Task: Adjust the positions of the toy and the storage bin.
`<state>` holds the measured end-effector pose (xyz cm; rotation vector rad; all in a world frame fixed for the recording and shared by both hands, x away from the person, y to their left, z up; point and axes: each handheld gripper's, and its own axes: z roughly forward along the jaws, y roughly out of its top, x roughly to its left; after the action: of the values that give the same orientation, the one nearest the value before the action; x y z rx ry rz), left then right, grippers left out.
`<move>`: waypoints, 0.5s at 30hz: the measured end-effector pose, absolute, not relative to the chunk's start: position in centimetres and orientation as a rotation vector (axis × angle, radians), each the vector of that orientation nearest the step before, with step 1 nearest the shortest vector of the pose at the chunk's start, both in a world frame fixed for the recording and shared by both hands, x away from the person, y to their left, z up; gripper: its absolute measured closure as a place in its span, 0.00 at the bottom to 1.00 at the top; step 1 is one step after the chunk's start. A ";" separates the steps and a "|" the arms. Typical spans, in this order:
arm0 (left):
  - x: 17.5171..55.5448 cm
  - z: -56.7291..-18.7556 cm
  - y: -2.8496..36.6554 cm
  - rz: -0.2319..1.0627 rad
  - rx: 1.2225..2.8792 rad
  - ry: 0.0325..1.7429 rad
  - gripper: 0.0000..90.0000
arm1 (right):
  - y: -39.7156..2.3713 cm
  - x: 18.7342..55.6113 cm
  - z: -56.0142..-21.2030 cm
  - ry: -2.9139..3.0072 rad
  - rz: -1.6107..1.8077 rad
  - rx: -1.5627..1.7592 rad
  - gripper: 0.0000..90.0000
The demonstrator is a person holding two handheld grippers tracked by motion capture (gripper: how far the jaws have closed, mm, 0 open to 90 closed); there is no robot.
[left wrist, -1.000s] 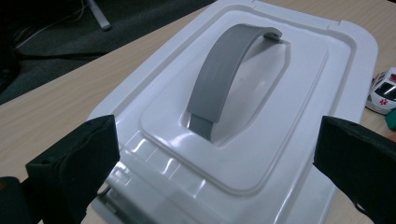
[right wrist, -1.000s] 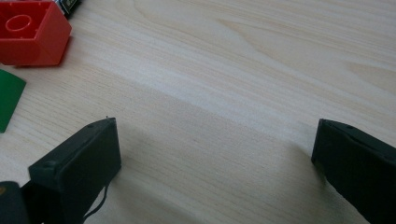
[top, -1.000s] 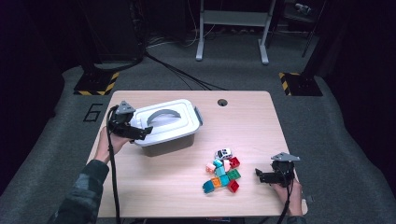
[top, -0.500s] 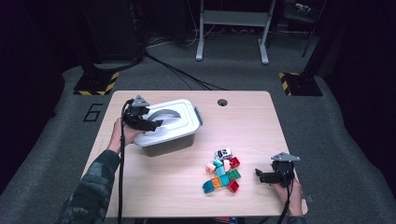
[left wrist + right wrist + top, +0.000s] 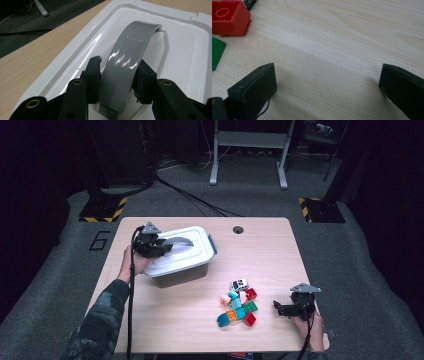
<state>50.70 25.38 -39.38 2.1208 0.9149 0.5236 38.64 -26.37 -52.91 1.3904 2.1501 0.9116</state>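
Note:
A white lidded box (image 5: 192, 262) stands at the table's left, with a grey arched handle (image 5: 179, 241) raised on its lid (image 5: 180, 50). My left gripper (image 5: 161, 248) reaches over the lid from the left. Its jaws have just been closing, and its pads (image 5: 93, 72) now press on both sides of the grey handle (image 5: 127, 62). At the table's front right, my right gripper (image 5: 279, 309) rests low over bare wood, open with nothing between its fingers (image 5: 257, 85). A pile of coloured bricks (image 5: 239, 307) lies just left of it.
A small white toy car (image 5: 239, 284) sits behind the brick pile. A red brick (image 5: 228, 17) and a green one (image 5: 217, 51) lie ahead of the right gripper. The tabletop has a cable hole (image 5: 238, 229) near its far edge.
The left gripper moved right from the box's left end onto the lid and closed on the grey handle. The right gripper stayed still.

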 end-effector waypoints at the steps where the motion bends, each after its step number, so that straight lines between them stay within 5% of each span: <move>1: 50.7 -39.3 25.4 0.526 2.130 0.915 0.69 | -26.4 38.6 -52.9 2.151 0.911 1.387 0.01; 15: 49.3 -39.2 24.5 0.534 2.139 0.943 0.70 | -26.4 38.7 -52.9 2.153 0.907 1.375 0.01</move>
<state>49.35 24.51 -39.15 2.1392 0.9430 0.5340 38.71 -26.44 -52.94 1.3752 2.1533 0.9071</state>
